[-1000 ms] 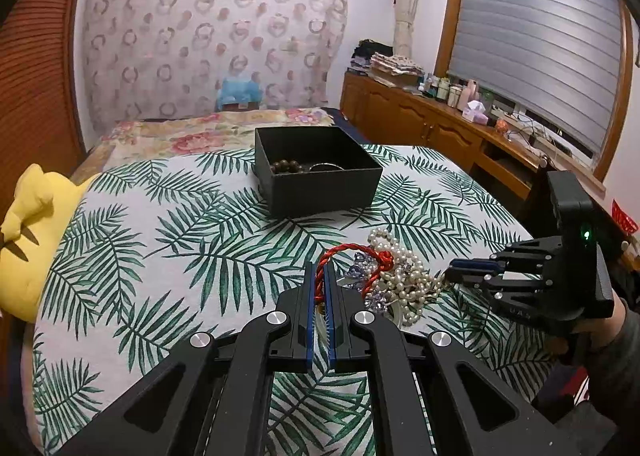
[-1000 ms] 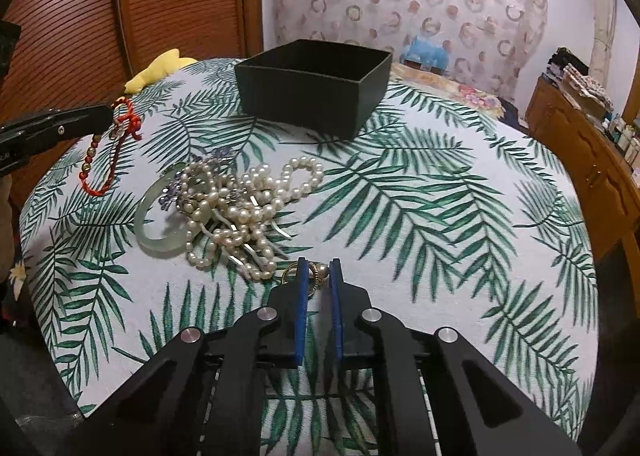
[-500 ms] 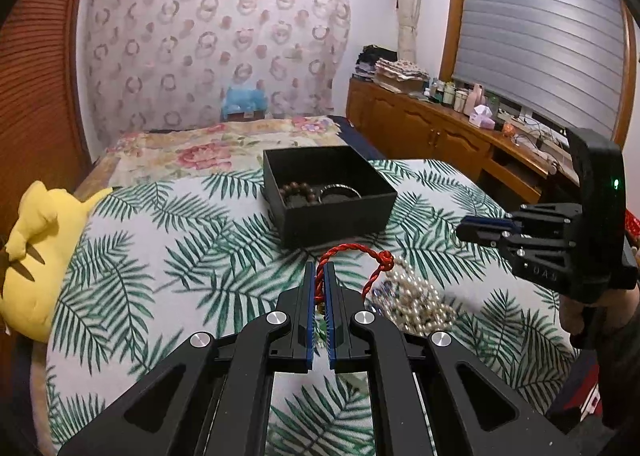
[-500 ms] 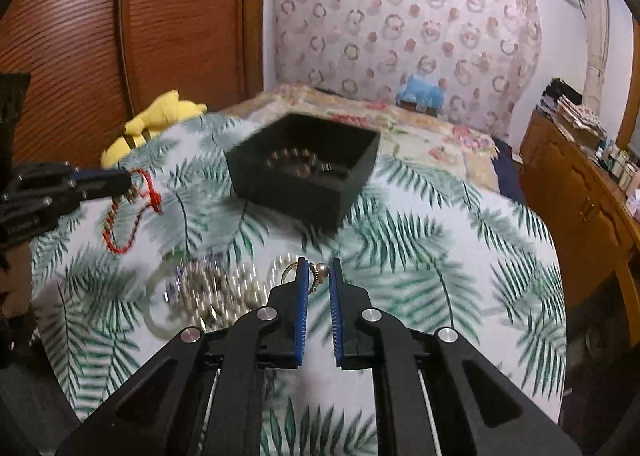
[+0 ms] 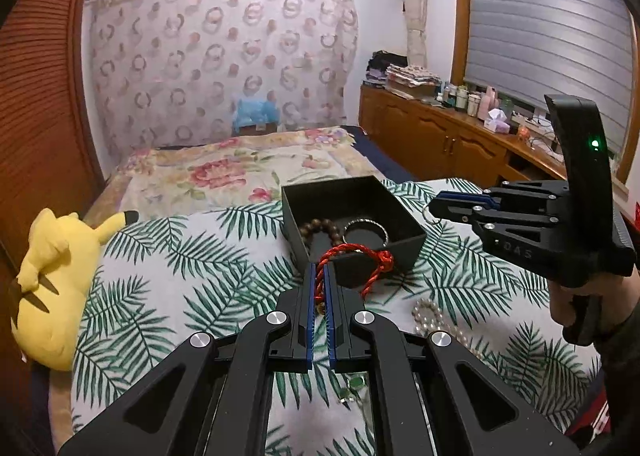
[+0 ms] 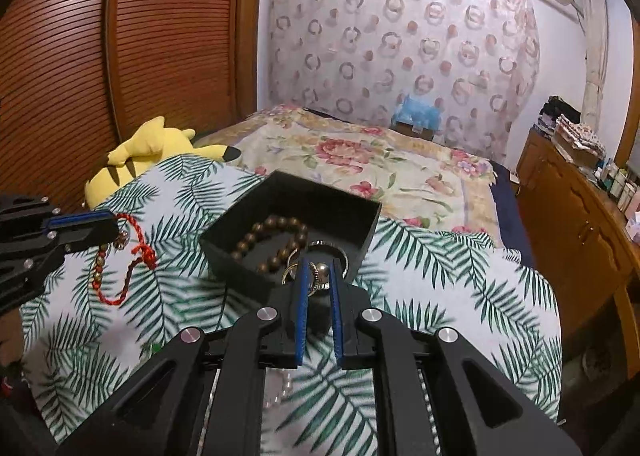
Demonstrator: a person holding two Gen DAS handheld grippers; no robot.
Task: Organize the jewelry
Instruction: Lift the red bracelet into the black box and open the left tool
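Note:
My left gripper [image 5: 319, 270] is shut on a red cord bracelet [image 5: 360, 256], which hangs in the air just in front of the open black box [image 5: 404, 214]. It also shows in the right wrist view [image 6: 132, 256]. My right gripper [image 6: 319, 270] is shut on a small metal ring piece [image 6: 320, 278] and holds it over the near right edge of the black box [image 6: 360, 232]. Inside the box lie a brown bead bracelet [image 6: 272, 240] and a silver bangle [image 5: 366, 230]. A pearl strand [image 5: 436, 320] lies on the palm-leaf cloth [image 5: 180, 276].
A yellow plush toy [image 5: 48, 284] lies at the cloth's left edge. Behind is a floral bed cover [image 5: 240, 168]. A wooden cabinet [image 5: 440, 140] with bottles runs along the right. A green piece [image 5: 354, 384] lies under my left gripper.
Both grippers have risen and moved forward toward the black box, carrying the red bracelet and the ring piece. The pearl pile has dropped back below them.

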